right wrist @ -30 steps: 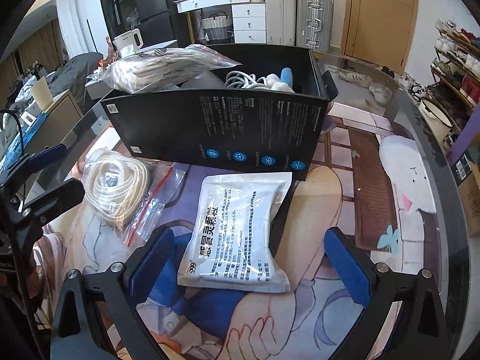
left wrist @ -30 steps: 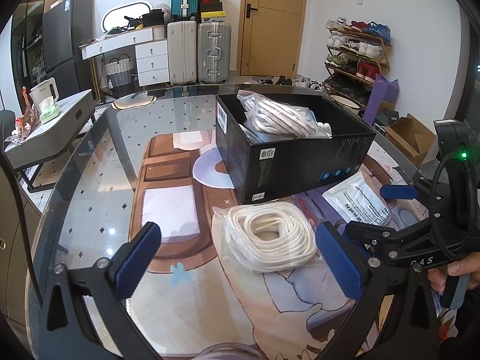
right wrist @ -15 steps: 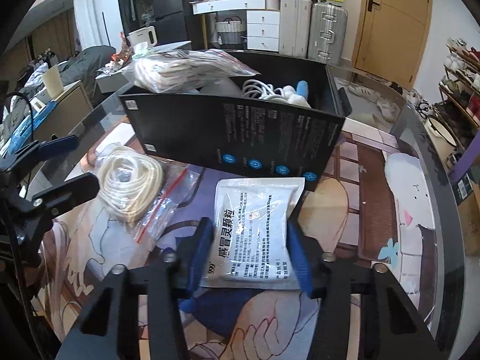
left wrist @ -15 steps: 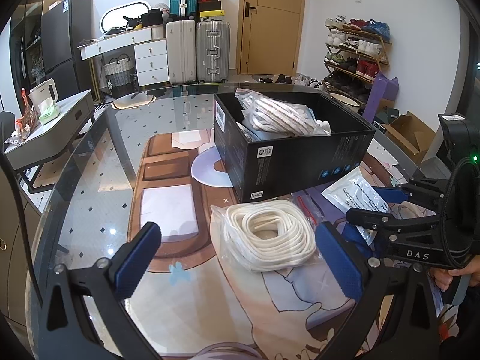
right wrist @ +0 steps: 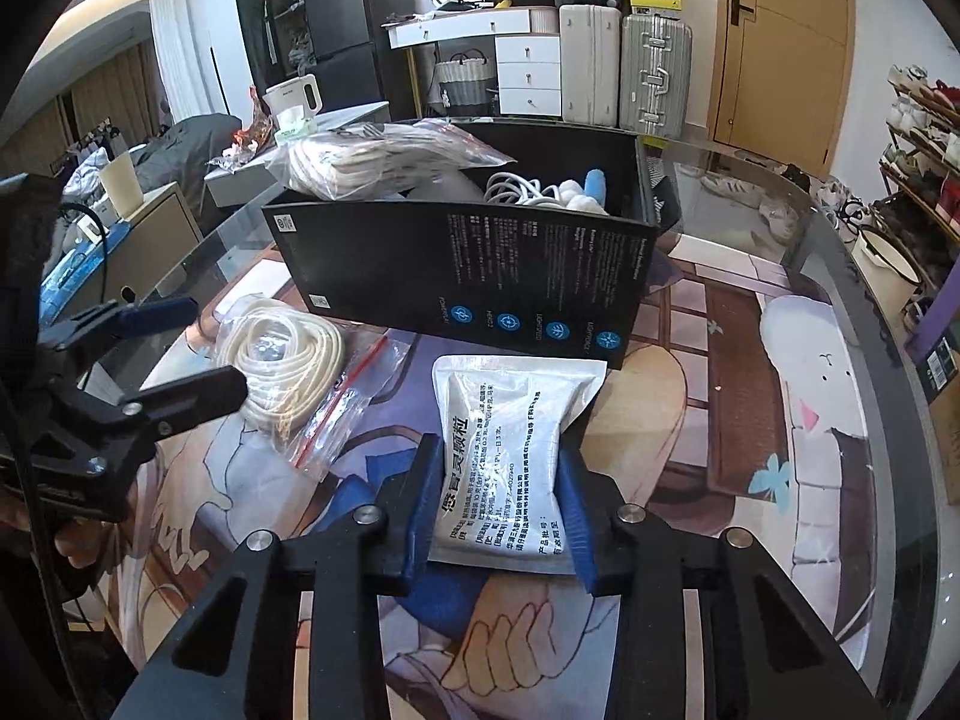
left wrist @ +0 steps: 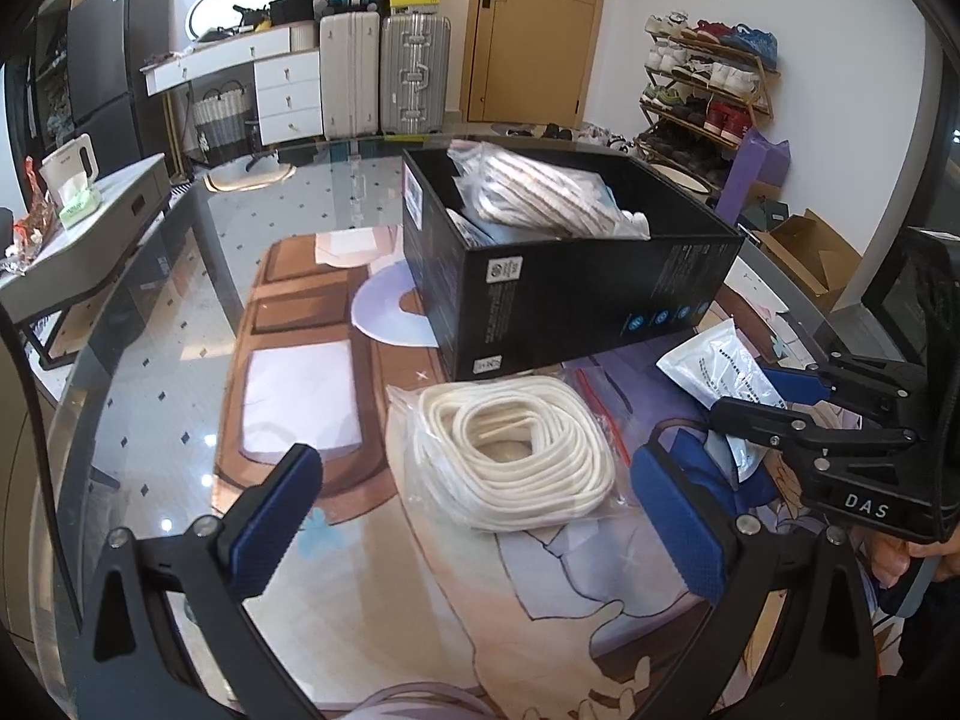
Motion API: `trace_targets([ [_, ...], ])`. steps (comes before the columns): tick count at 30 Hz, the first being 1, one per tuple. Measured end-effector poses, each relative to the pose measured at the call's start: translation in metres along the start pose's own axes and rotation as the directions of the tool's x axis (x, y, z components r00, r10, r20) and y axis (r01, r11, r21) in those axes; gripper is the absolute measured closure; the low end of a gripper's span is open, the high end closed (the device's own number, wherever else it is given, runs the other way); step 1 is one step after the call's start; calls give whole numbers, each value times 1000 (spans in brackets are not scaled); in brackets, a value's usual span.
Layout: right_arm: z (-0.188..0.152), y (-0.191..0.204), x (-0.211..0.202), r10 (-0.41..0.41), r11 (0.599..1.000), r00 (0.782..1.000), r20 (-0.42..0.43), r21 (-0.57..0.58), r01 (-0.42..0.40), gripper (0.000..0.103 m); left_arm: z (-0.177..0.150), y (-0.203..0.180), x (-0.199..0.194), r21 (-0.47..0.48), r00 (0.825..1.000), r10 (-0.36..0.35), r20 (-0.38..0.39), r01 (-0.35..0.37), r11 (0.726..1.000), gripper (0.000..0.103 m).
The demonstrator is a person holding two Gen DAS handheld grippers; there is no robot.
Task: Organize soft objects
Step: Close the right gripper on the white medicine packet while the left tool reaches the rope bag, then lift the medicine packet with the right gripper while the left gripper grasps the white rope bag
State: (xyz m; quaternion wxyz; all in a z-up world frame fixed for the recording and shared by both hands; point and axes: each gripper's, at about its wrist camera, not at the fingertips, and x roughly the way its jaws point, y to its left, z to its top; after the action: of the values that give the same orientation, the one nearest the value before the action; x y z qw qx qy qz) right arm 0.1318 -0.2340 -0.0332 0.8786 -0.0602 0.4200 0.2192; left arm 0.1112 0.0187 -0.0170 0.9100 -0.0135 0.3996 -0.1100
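My right gripper is shut on a white printed pouch, squeezing its near half and lifting it off the mat; the pouch also shows in the left wrist view. A coil of white rope in a clear bag lies on the mat just ahead of my open, empty left gripper; it shows in the right wrist view too. Behind both stands a black box holding another bagged rope and other soft items.
A glass table with a cartoon mat under it carries everything. Suitcases, a white desk, a shoe rack and a cardboard box stand in the room beyond the table edge.
My right gripper went from wide open around the pouch to shut on it, and the pouch has risen at its far end. My left gripper stayed open over the rope.
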Motion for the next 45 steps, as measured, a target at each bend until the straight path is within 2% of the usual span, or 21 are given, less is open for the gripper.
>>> trace_targets([
  [3, -2, -3, -5, 3, 1000, 1000, 8, 6, -3, 66, 1, -3, 3, -7, 1000, -24, -10, 24, 1000, 0],
  [11, -6, -10, -13, 5, 1000, 1000, 22, 24, -6, 66, 8, -16, 21, 15, 997, -6, -72, 7, 1000, 0],
  [20, -7, -15, -14, 14, 999, 1000, 21, 38, -15, 66, 11, -36, 41, 88, 988, 66, -141, -54, 995, 0],
  [23, -8, -15, -14, 15, 999, 1000, 19, 40, -16, 66, 12, -41, 41, 105, 988, 55, -141, -40, 994, 1],
  [25, -8, -15, -14, 12, 999, 1000, 20, 40, -13, 66, 12, -42, 40, 109, 989, 47, -137, -32, 994, 4],
  [30, -8, -14, -14, 9, 999, 1000, 21, 36, -10, 66, 9, -46, 32, 152, 993, 6, -117, 12, 988, 27],
  [33, -7, -12, -16, 8, 1000, 1000, 27, 30, -9, 66, 8, -46, 28, 156, 994, -2, -110, 20, 988, 32],
  [38, -7, -9, -22, 1, 1000, 999, 43, 23, -2, 66, 7, -43, 20, 139, 996, -11, -87, 23, 990, 34],
  [45, -7, -9, -32, -4, 1000, 998, 67, 20, 3, 66, -1, -44, 2, 163, 999, -2, -37, 8, 987, 34],
])
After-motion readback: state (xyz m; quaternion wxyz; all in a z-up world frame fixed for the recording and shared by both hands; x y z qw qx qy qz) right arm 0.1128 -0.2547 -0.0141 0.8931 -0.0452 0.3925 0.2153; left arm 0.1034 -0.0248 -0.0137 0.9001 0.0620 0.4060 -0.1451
